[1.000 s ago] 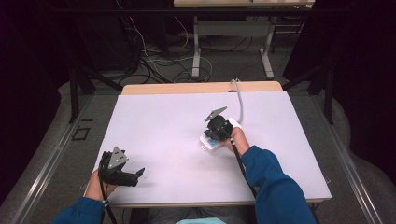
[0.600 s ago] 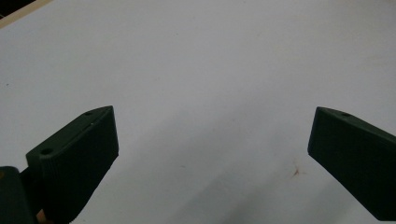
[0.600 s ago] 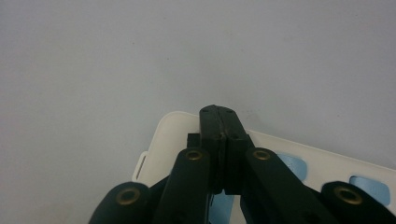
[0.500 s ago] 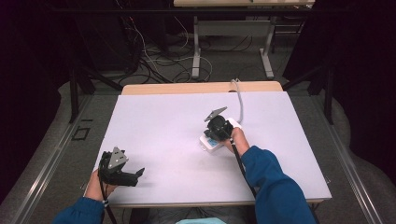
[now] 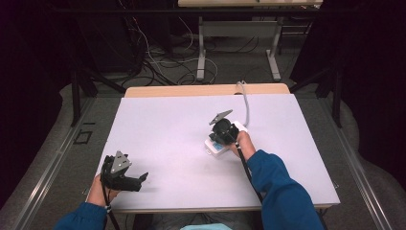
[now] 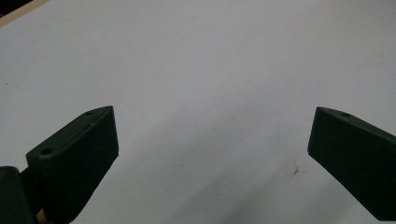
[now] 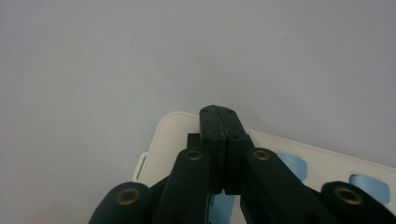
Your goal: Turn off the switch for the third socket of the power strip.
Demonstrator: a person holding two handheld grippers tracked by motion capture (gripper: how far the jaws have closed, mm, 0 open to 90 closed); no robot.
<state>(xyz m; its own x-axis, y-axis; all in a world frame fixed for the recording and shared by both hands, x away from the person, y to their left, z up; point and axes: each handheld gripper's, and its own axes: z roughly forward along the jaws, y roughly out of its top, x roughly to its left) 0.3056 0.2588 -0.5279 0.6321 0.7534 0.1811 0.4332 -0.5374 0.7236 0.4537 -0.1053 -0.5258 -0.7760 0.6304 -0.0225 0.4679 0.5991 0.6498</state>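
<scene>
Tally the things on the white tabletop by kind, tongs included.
Black two-jaw tongs: 2 (left, open; right, shut over the box)
White plastic box with pale blue buttons: 1
Grey cable: 1
Total: 4

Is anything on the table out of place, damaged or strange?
Nothing stands out. The white power strip lies flat on the table, its cable running off the far edge. A small brownish mark shows near the left gripper.

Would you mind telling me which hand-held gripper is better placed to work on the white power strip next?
The right hand-held gripper: its shut jaws already sit over the white power strip. The left hand-held gripper rests open near the table's front-left corner.
</scene>
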